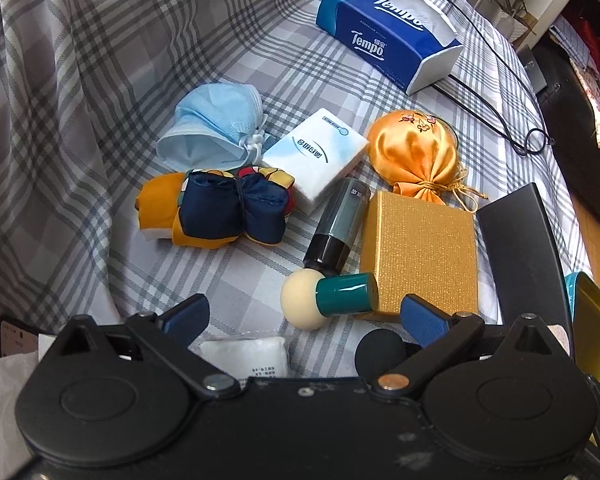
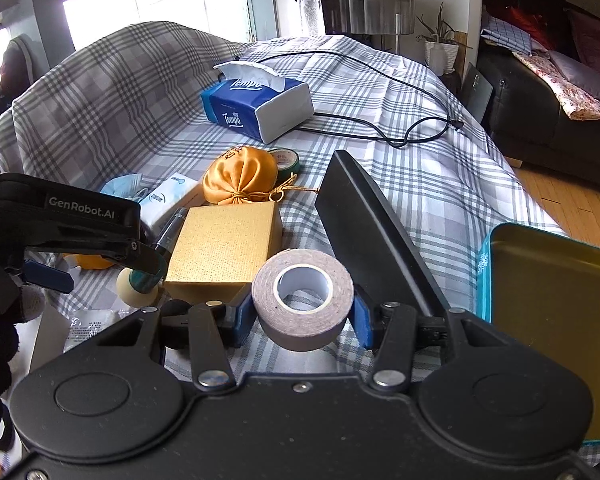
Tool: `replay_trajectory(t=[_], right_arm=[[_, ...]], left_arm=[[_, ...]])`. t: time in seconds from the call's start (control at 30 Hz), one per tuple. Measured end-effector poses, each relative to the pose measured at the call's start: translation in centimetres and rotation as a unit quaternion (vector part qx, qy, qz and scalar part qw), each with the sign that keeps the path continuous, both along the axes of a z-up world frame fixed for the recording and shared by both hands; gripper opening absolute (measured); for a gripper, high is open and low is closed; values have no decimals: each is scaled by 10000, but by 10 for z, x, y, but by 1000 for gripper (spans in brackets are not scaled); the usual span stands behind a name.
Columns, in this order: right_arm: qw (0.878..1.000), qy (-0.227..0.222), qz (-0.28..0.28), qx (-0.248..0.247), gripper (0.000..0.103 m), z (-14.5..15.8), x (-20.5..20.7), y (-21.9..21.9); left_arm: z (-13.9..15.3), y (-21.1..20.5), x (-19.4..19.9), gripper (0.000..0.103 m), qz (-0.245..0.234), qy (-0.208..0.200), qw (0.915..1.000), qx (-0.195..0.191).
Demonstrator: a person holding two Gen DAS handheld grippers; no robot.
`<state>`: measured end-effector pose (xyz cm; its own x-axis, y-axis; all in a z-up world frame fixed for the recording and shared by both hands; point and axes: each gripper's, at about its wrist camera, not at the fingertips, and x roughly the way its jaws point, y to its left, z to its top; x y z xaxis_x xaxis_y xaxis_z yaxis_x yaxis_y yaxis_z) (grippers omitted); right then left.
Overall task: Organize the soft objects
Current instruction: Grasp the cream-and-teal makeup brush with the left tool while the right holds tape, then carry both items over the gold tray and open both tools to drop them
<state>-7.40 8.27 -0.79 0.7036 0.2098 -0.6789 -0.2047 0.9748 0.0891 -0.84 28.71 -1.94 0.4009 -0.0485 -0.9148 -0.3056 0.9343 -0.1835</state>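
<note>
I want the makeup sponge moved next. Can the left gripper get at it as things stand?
Probably yes: the left gripper is open, and the makeup sponge lies right ahead with nothing between.

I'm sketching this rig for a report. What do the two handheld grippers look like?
Both are matte black plastic with two round disc housings, silver and copper pivot rivets, angular linkage arms and blue textured finger pads. The left gripper, seen from the right wrist view, carries white "GenRobot.AI" lettering. The right gripper looks identical. No cables show.
</note>
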Motion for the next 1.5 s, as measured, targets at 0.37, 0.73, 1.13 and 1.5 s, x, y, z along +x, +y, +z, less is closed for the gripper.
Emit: replay_trajectory(t=[0.37,0.73,1.13,1.5], right_arm=[[9999,-75,42,63,49,2,-3,-2],[9999,-77,47,66,49,2,-3,-2],[9997,-199,18,154,49,7,-7,-5],[9984,-308,-267,390,49,19,-18,-25]], left_arm=[[-20,3,16,94,83,5,9975,-699],[-29,18,13,62,201,-77,9924,-1212],[1,-2,0,57,-122,-301,9993,-163],[52,-33,-25,57,-666,-544,9935,745]])
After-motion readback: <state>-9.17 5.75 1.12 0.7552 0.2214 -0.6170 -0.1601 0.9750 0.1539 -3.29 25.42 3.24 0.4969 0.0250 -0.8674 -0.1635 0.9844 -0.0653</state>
